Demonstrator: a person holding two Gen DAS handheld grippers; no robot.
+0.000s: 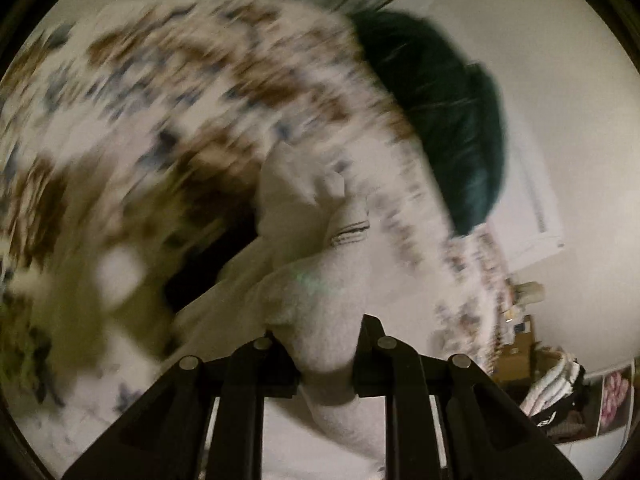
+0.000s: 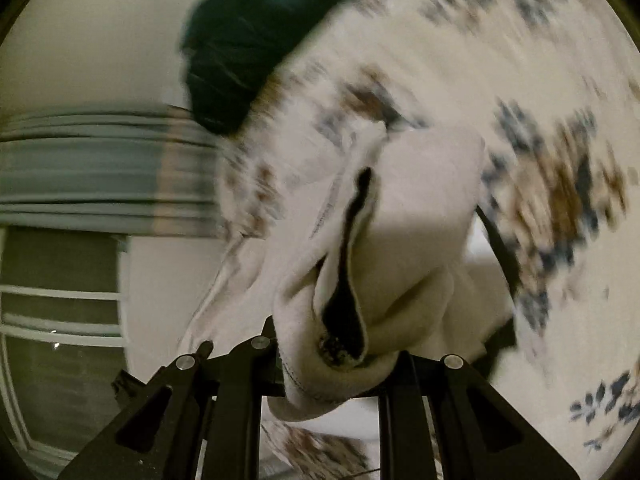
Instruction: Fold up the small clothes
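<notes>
A small white fleece garment [image 1: 320, 296] is held up in the air between both grippers. My left gripper [image 1: 326, 354] is shut on one bunched edge of it. My right gripper [image 2: 336, 364] is shut on another edge of the same white garment [image 2: 416, 224], whose dark opening shows between folds. Both views are blurred by motion. The rest of the garment hangs below and is partly hidden.
A bed with a white floral cover [image 1: 168, 92] lies beyond, also in the right wrist view [image 2: 520, 100]. A dark green pillow [image 1: 448, 112] sits on it, also seen from the right [image 2: 256, 40]. A window [image 2: 60, 312] and wall are left; clutter [image 1: 552, 392] stands far right.
</notes>
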